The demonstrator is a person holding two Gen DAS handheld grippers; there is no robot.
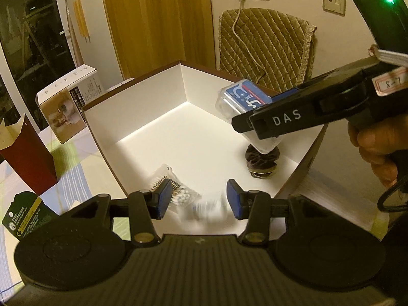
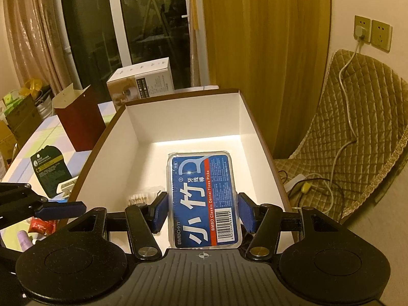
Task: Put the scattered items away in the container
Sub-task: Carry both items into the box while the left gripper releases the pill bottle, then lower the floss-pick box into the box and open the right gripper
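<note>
Right wrist view: right gripper (image 2: 202, 211) clamps floss-pick box (image 2: 204, 199) by long sides, tilted over white container (image 2: 183, 109), likely for lowering inside. Dark scrunchie (image 1: 262, 160) sits just below box. Left gripper (image 1: 196, 200) jaws open above blurred white item (image 1: 206, 209), beside cotton swab pack (image 1: 173, 183). Container's far corner offers free floor.

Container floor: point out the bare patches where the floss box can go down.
Free: the container's far floor below its back corner, and the middle strip. Crowded: near left, cotton swab pack; near right, dark scrunchie under the floss box in the right gripper.
</note>
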